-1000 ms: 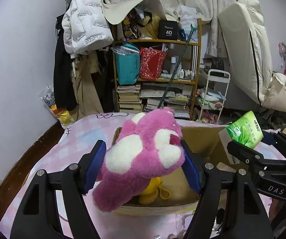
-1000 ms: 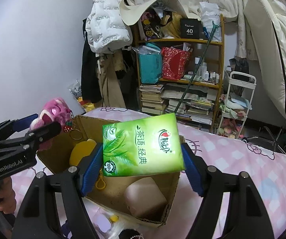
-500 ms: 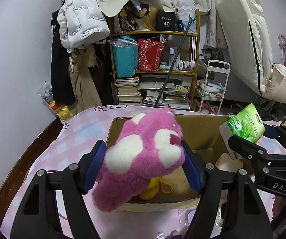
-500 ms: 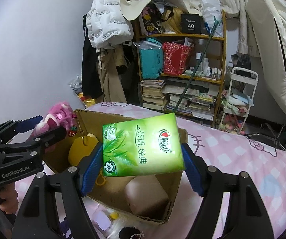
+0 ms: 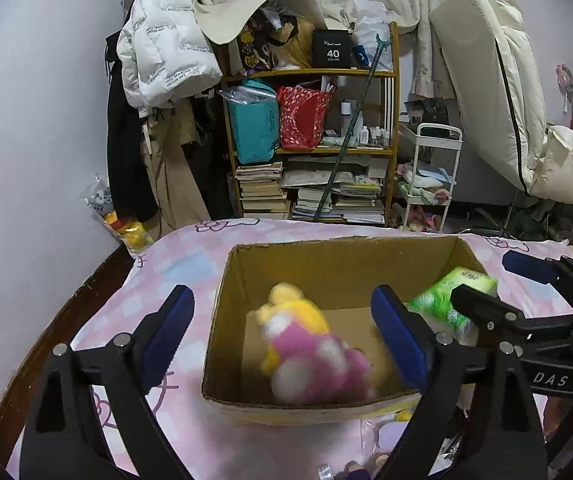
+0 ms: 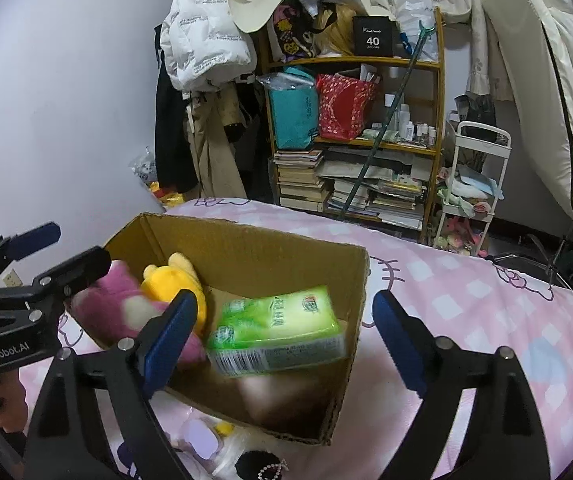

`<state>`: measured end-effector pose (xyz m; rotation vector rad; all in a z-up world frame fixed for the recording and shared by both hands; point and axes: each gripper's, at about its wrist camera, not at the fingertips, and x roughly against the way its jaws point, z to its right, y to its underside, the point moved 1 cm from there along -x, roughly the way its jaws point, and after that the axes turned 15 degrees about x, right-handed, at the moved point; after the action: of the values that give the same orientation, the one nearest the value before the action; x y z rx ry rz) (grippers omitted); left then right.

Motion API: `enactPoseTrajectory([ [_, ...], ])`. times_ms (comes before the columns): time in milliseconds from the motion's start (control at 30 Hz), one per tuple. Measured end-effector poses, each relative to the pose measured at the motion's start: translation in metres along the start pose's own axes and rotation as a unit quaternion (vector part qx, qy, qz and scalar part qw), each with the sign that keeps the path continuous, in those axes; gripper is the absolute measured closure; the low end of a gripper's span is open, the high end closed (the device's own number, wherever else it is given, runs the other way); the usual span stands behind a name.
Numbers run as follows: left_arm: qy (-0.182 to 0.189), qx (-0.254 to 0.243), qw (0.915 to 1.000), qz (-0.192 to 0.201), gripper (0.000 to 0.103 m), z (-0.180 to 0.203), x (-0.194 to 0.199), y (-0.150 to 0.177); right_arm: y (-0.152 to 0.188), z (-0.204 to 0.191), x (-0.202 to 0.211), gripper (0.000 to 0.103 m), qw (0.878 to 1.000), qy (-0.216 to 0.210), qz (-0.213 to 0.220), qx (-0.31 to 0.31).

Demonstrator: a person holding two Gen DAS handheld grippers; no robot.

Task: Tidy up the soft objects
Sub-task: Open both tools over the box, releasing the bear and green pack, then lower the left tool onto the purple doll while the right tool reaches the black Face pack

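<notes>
Gaping wide, both claws are shown emptied since the earlier frames | left gripper [image 5: 282, 324] released the pink plush [image 5: 318, 364], right gripper [image 6: 286, 328] the green tissue pack [image 6: 278, 330] | both are seen blurred inside the cardboard box [image 5: 334, 256], beside a yellow plush [image 6: 174, 276] | pink bedspread [image 6: 466, 292] beneath | bookshelf [image 5: 314, 148] behind.
</notes>
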<state>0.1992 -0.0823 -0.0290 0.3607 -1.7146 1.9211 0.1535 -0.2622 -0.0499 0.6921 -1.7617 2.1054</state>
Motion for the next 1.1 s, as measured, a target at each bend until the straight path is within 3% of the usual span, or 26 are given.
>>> enactPoseTrajectory([
  [133, -0.021, 0.010, 0.9997, 0.000, 0.013, -0.008, 0.003, 0.001, 0.001, 0.001, 0.005, 0.001, 1.000, 0.004, -0.001, -0.003],
  [500, -0.030, 0.034, 0.9987, -0.023, 0.012, -0.023, 0.037, 0.000, -0.002, -0.007, 0.041, 0.000, 1.000, 0.011, 0.013, 0.000],
  [1100, -0.017, -0.036, 0.9974, -0.061, 0.012, -0.001, 0.092, 0.032, 0.012, -0.013, 0.092, 0.000, 1.000, 0.021, 0.000, -0.006],
])
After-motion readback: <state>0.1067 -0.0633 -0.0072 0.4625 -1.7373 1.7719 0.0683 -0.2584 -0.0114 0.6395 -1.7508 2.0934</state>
